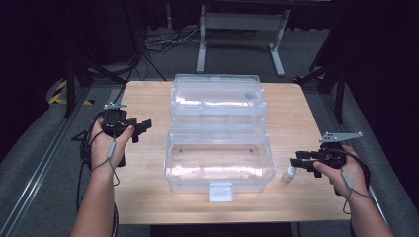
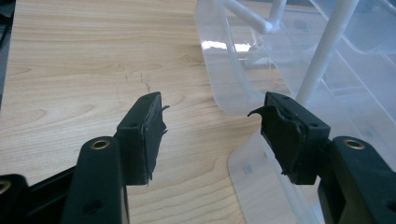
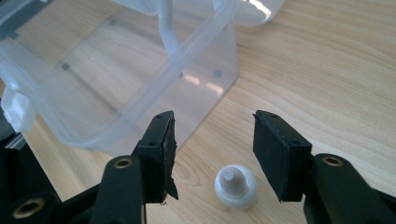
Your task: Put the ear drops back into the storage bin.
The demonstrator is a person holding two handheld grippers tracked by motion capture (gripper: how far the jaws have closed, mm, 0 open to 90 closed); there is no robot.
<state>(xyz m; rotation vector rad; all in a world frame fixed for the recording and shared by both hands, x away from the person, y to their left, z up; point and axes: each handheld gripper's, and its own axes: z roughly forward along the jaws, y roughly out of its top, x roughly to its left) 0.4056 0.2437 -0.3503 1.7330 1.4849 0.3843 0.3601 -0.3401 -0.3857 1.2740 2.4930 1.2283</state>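
Observation:
A clear plastic box [image 1: 220,148] stands open in the middle of the wooden table [image 1: 148,98], its lid and trays tilted back. A small white bottle [image 1: 289,173] stands on the table just off the box's right front corner. My right gripper [image 1: 297,163] is open beside it. In the right gripper view the bottle [image 3: 236,186] sits low between the jaws of my right gripper [image 3: 214,120], which do not touch it. My left gripper [image 1: 143,129] hovers open left of the box with nothing in it. In the left gripper view it [image 2: 212,105] faces the box's curved wall [image 2: 224,84].
The box's white latch [image 1: 220,191] hangs near the table's front edge. Bare wood lies on both sides of the box. Behind the table, a white metal frame [image 1: 242,29], cables and dark stand legs [image 1: 74,79] occupy the grey floor.

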